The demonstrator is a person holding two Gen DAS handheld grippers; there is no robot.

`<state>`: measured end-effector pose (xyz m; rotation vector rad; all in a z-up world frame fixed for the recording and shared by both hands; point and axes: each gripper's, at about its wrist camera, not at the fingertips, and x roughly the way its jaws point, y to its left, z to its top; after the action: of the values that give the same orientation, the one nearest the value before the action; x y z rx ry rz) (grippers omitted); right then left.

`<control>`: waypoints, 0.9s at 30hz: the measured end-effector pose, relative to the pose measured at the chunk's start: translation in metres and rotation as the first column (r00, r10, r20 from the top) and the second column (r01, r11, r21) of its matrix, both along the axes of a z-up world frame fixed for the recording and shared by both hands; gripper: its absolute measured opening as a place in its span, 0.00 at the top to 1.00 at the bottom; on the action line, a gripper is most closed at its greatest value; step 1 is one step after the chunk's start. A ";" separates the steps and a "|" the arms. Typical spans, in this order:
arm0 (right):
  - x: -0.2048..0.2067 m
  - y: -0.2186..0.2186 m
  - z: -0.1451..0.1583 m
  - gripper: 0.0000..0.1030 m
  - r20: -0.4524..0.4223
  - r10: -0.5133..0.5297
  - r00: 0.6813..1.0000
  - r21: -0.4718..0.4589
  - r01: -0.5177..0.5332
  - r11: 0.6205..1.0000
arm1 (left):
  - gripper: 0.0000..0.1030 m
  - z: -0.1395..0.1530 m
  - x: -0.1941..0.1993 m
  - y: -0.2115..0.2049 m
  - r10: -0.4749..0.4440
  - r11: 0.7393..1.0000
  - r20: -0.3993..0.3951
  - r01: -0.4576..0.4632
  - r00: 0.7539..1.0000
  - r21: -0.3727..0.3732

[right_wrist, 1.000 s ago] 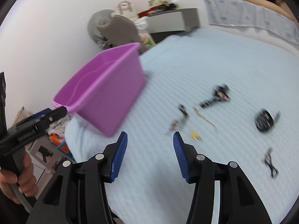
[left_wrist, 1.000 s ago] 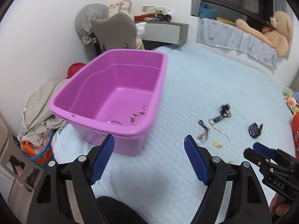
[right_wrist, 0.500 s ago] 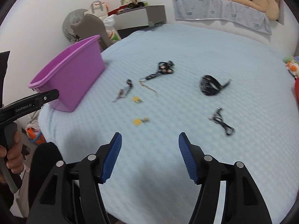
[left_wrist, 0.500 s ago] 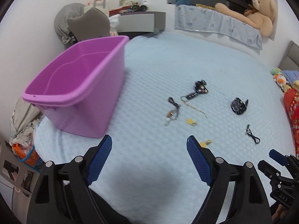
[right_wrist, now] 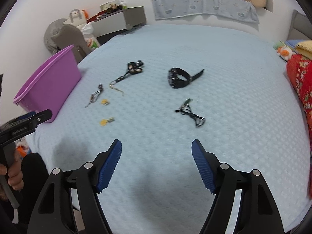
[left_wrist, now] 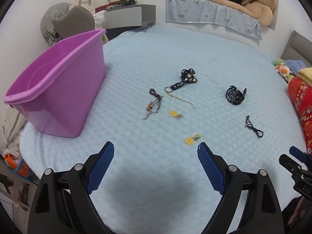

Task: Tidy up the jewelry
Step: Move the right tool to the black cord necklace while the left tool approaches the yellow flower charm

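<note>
Light blue bed (left_wrist: 195, 54) with jewelry scattered mid-cover, purple bin (left_wrist: 58, 97) at its left edge, teddy bear (left_wrist: 251, 3) on the sill. Both grippers' jaws spread wide, holding nothing.

Bin (left_wrist: 58, 89) sits at the bed's (left_wrist: 195, 44) left edge. Right of it the keychain (left_wrist: 185, 79), with the cord bracelet (left_wrist: 154, 102) in front; watch (left_wrist: 235, 95) further right, cord necklace (left_wrist: 253, 126) before it.

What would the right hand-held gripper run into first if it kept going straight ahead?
Probably the bare blue bedspread; the right hand-held gripper is open. Further on, the black cord lies nearest that line, though depth is unclear.
</note>
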<state>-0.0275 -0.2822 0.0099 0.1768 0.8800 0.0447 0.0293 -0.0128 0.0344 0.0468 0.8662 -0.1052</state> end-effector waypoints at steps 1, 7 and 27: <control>0.001 -0.004 -0.002 0.31 -0.004 -0.010 1.000 0.005 0.010 1.000 | 0.16 -0.002 0.001 -0.001 -0.001 1.000 -0.002 0.001 1.000 -0.004; 0.015 -0.012 -0.015 0.31 -0.007 -0.007 1.000 -0.015 0.007 1.000 | 0.15 -0.016 0.010 -0.008 0.006 1.000 -0.018 -0.006 1.000 -0.005; 0.068 -0.053 -0.068 0.31 -0.041 0.000 0.999 0.006 0.000 1.000 | 0.15 -0.087 0.053 -0.065 -0.008 1.000 -0.101 0.007 0.995 -0.011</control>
<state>0.0404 -0.3354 -0.0579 0.1834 0.9208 0.0439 0.0820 -0.0775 -0.0524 0.0351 0.9670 -0.1196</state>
